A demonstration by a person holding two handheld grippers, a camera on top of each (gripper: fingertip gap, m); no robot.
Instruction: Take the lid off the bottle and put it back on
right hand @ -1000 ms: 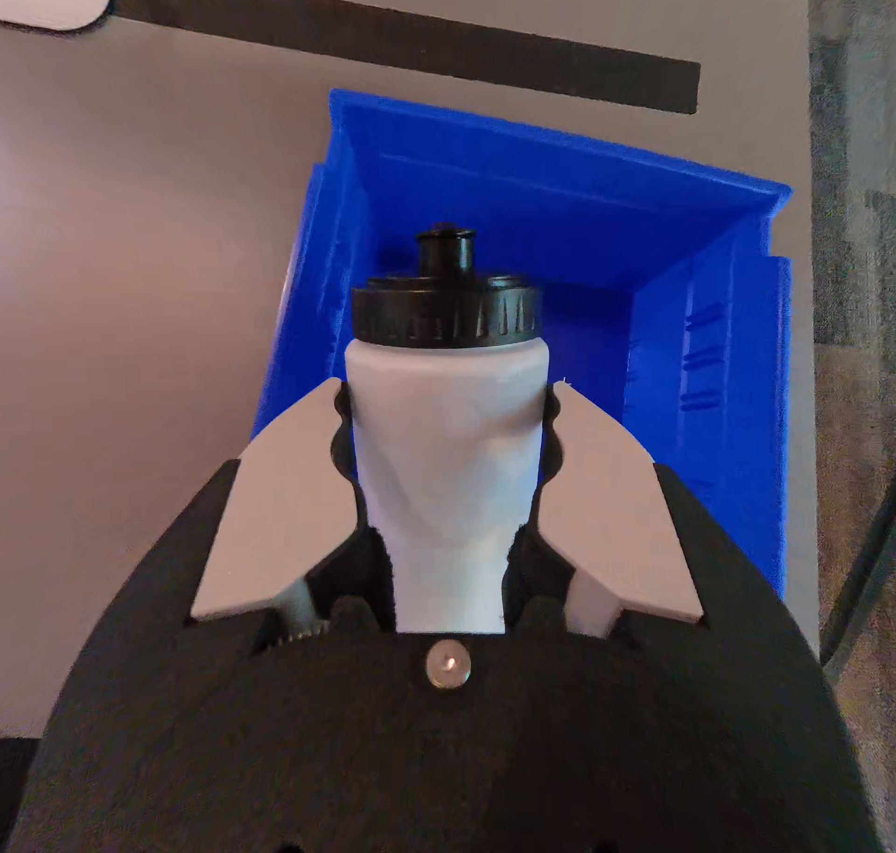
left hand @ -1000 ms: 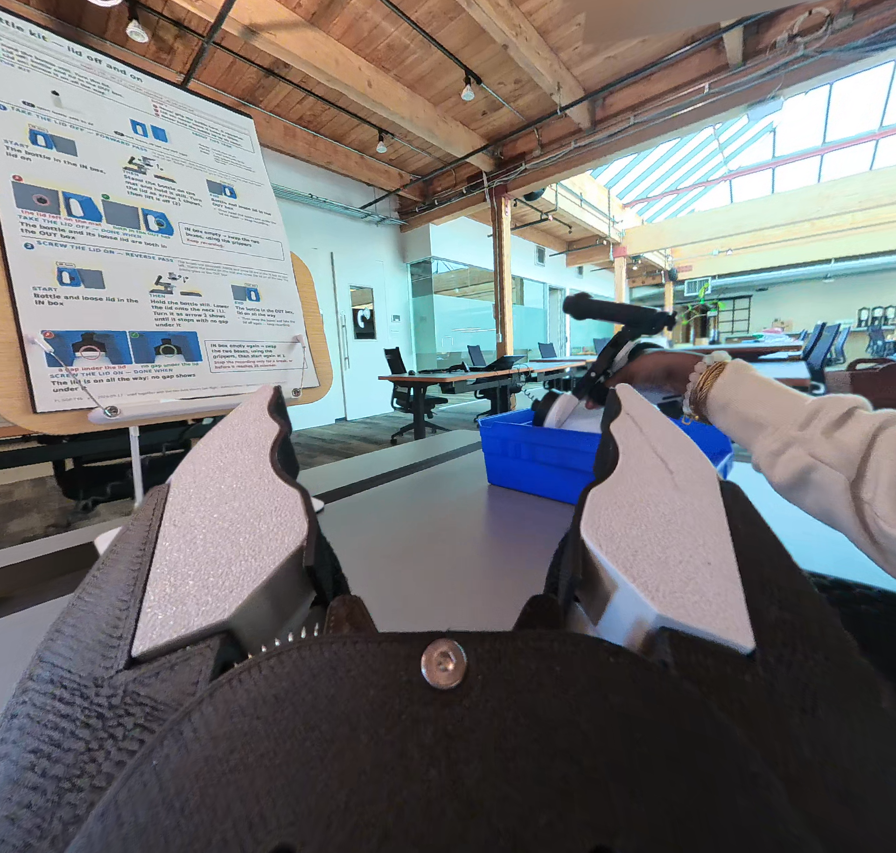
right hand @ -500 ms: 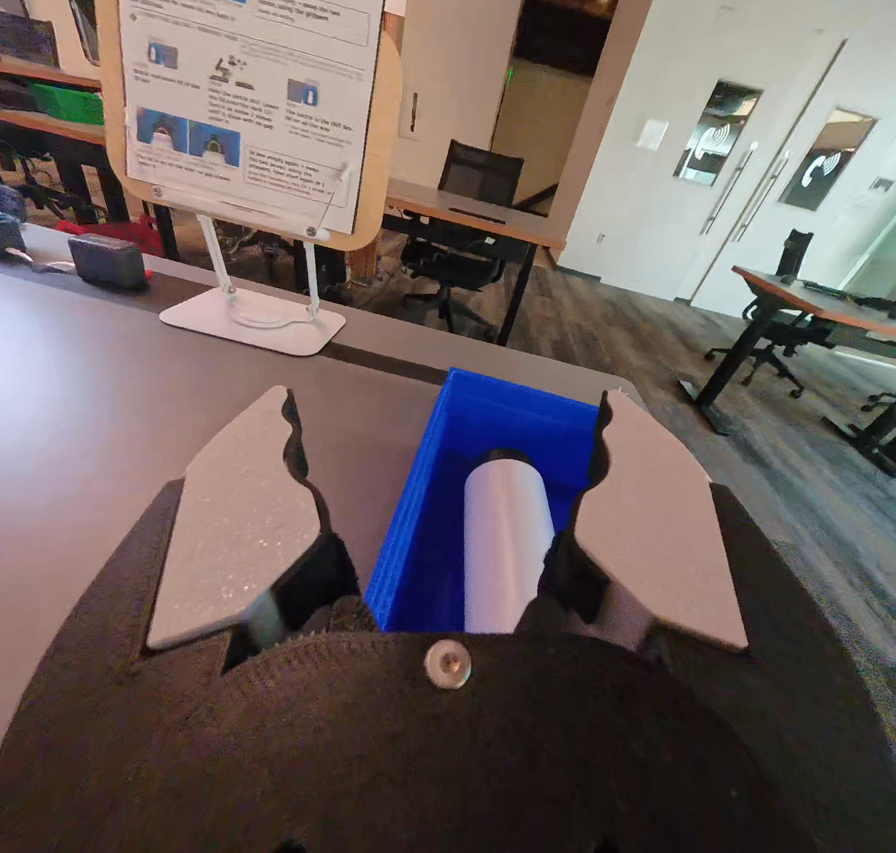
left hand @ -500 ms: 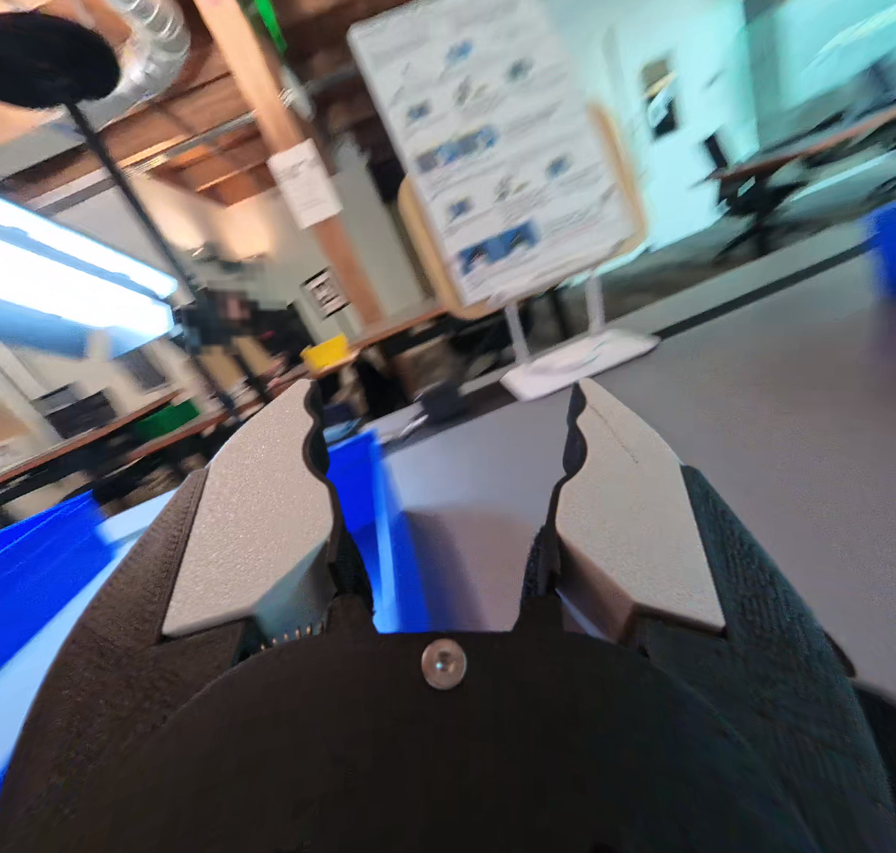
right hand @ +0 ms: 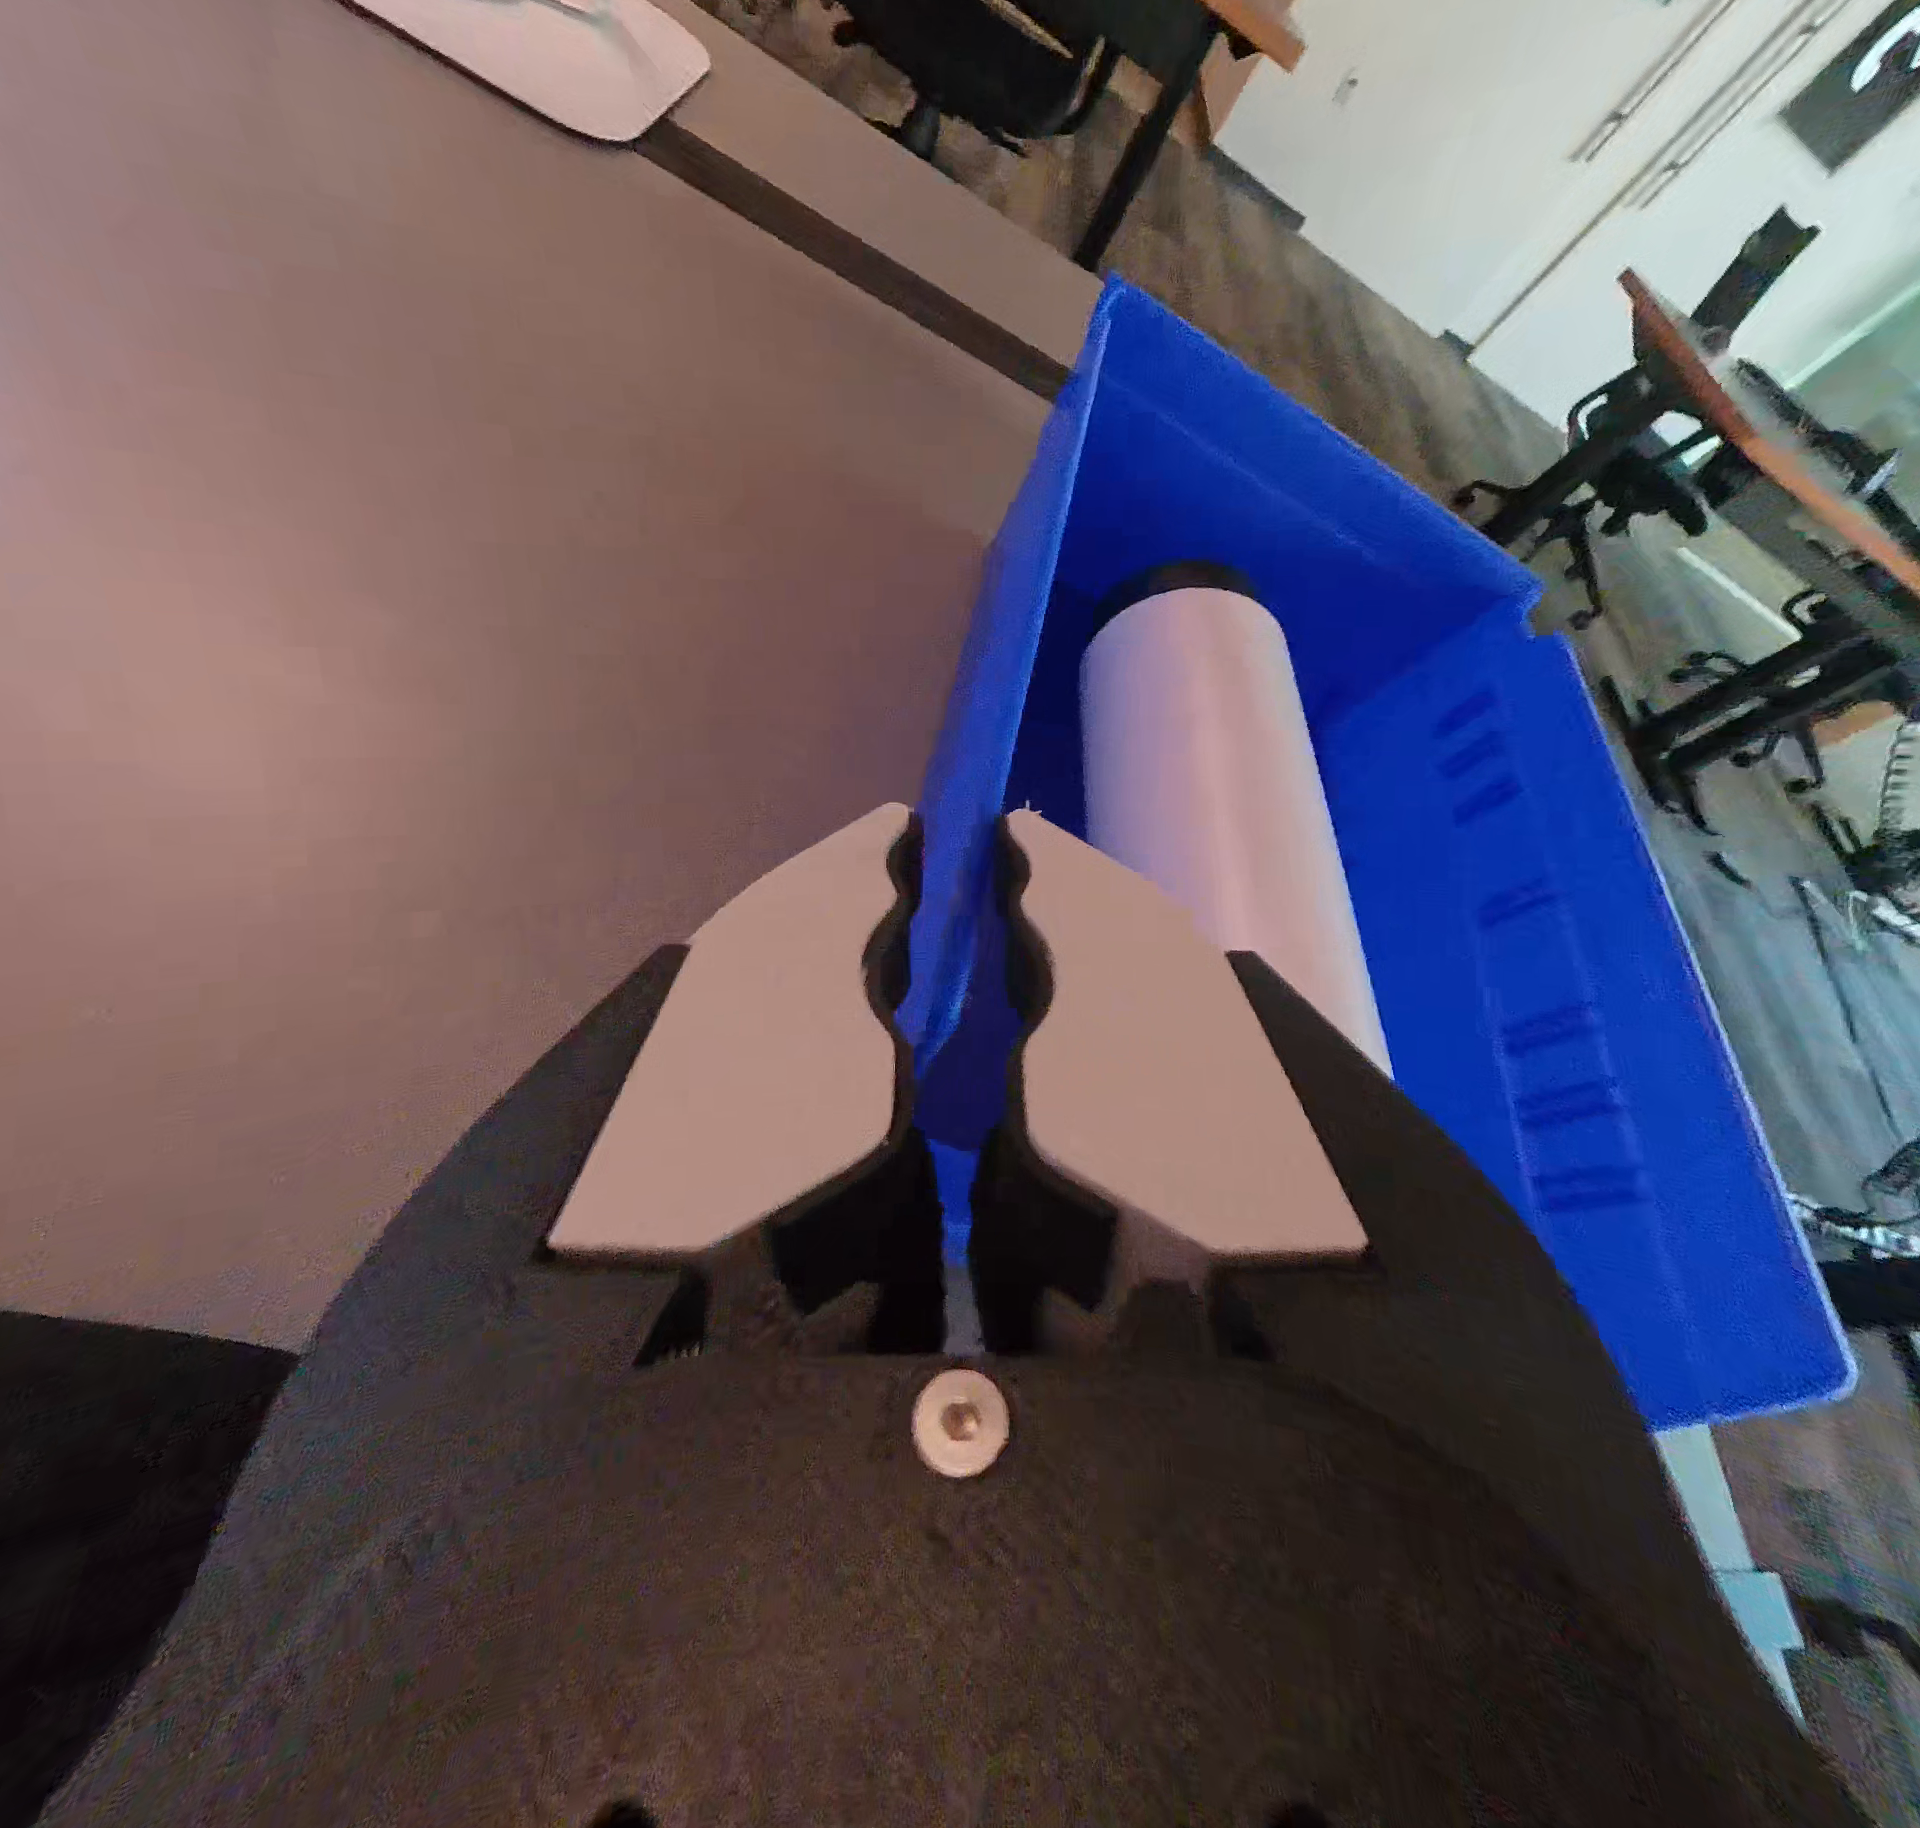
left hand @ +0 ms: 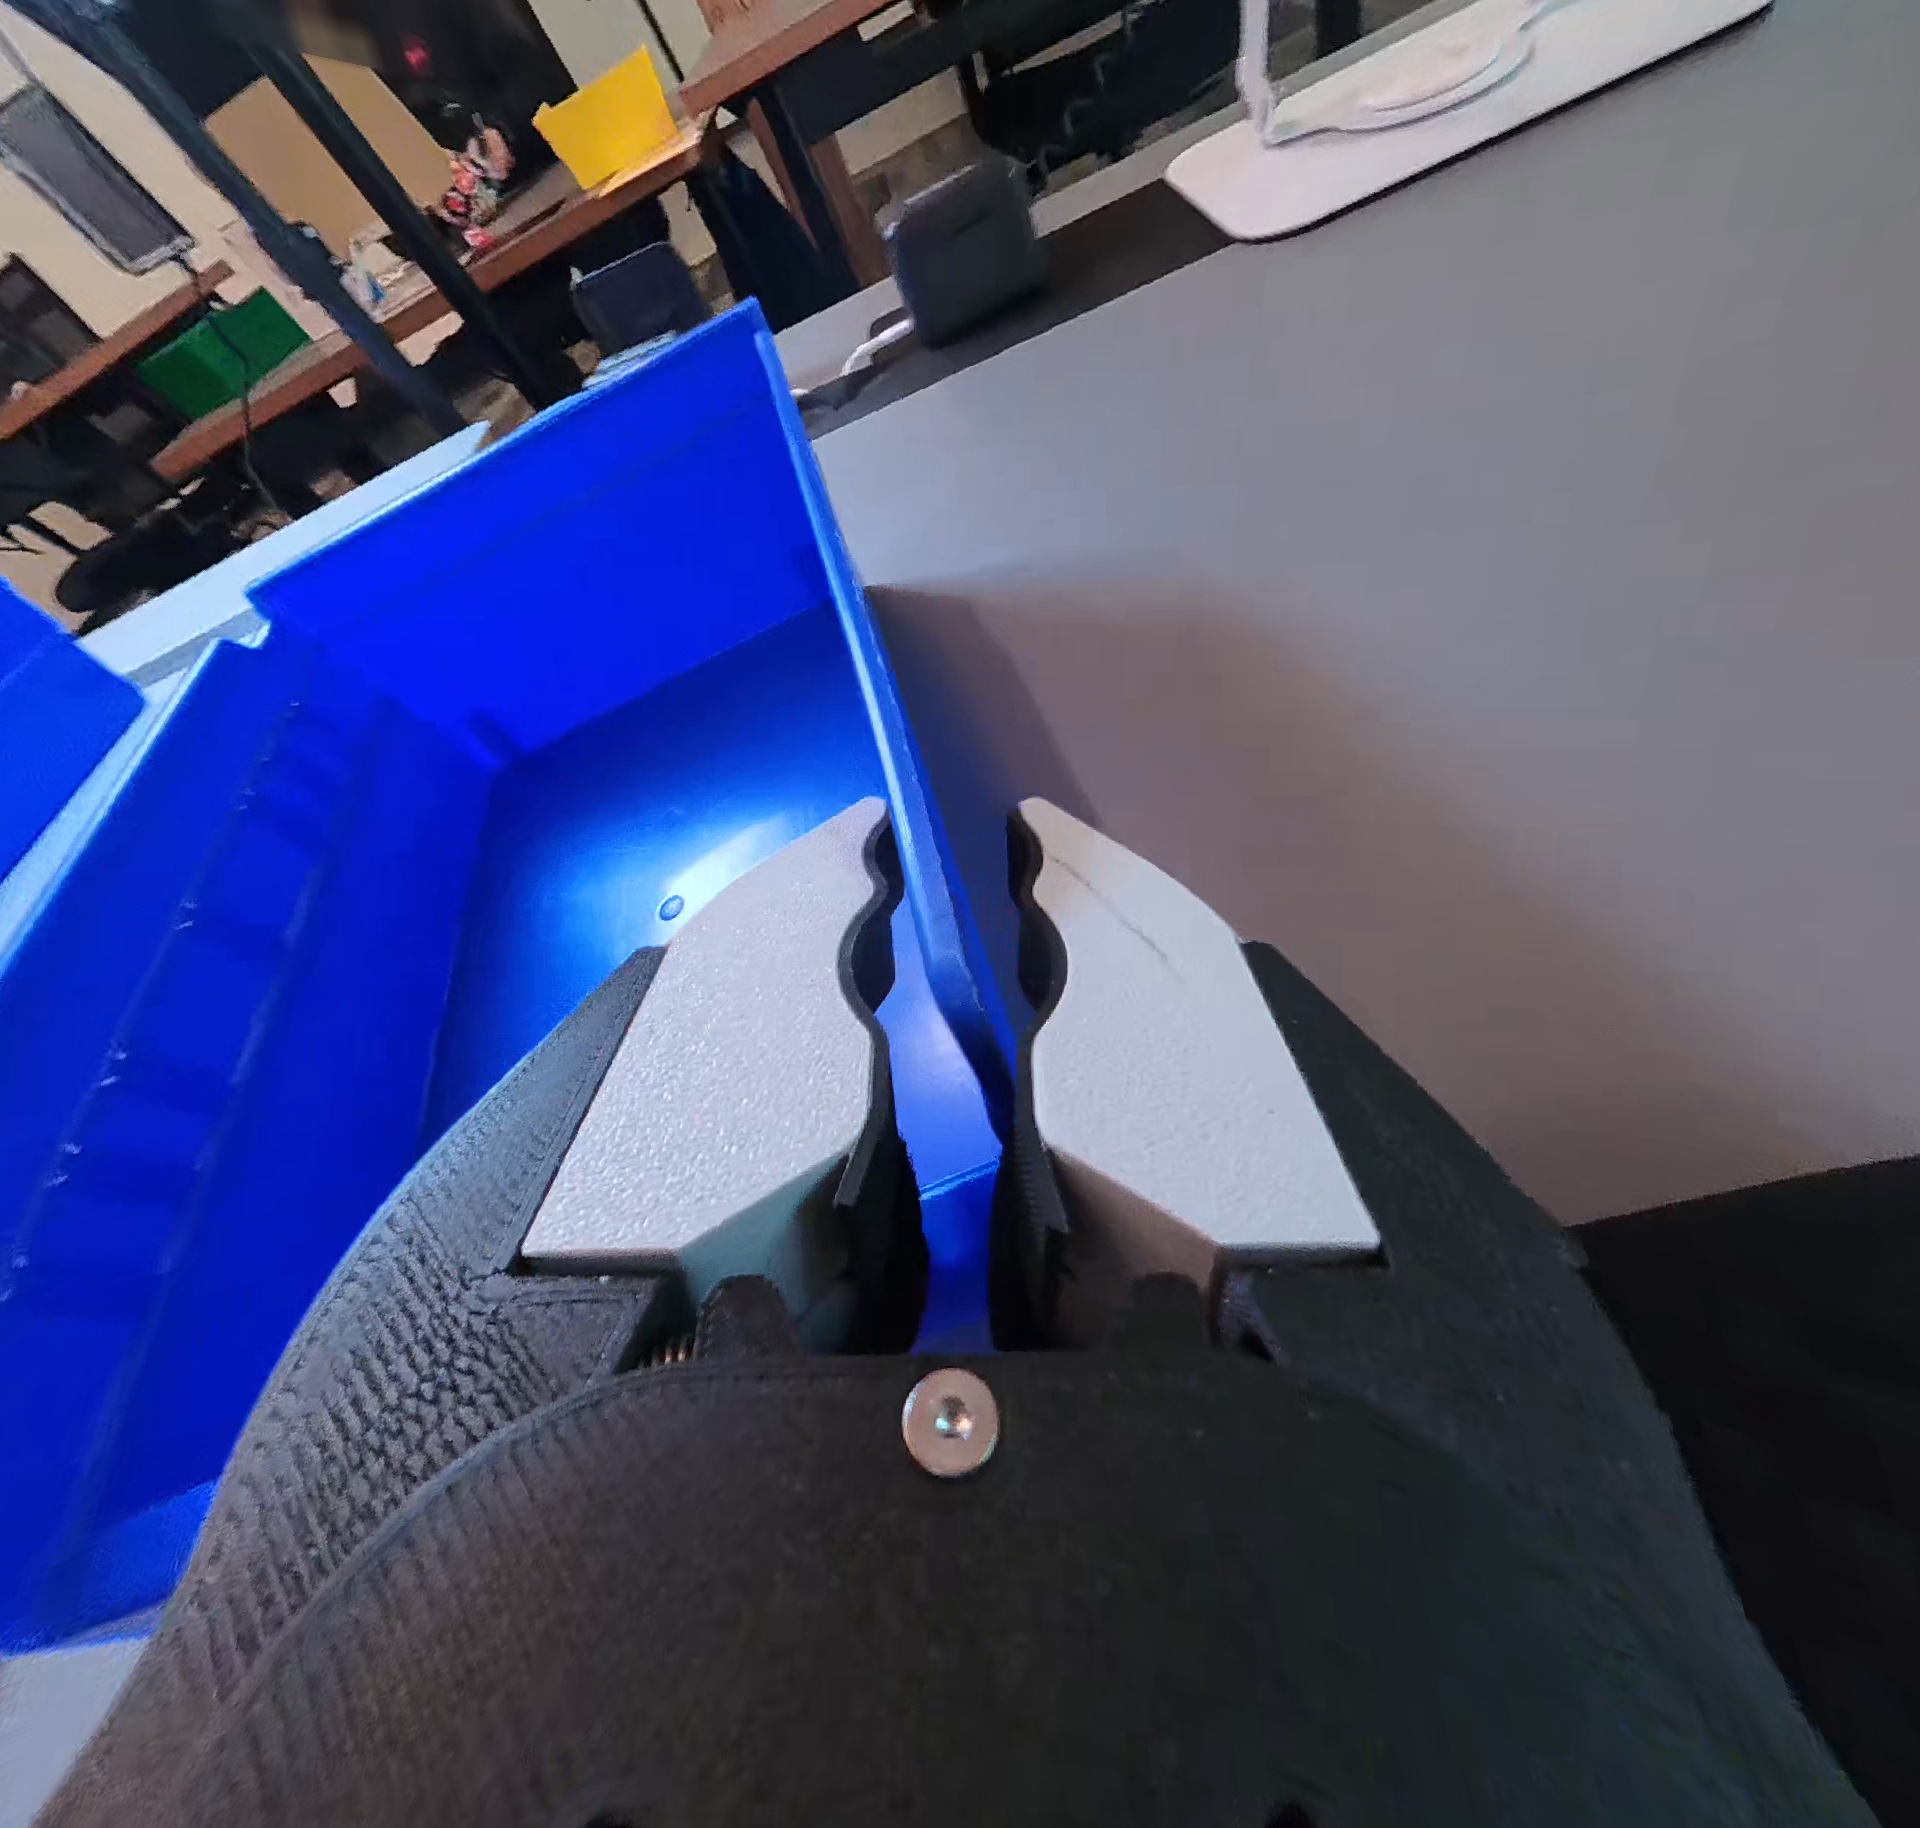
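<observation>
The right gripper (right hand: 956, 833) has released the bottle (right hand: 1195, 739) into the right bin (right hand: 1558, 843) and now pinches its near-left wall, while the left gripper (left hand: 945, 822) has closed on the empty left bin's (left hand: 582, 573) wall, probably to swap bins.

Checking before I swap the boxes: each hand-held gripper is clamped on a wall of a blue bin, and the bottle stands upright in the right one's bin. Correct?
Not quite. The right wrist view shows the bottle lying on its side in the right blue bin, not upright. The rest holds: the right hand-held gripper and the left hand-held gripper each clamp a bin wall, the left on the left blue bin.
</observation>
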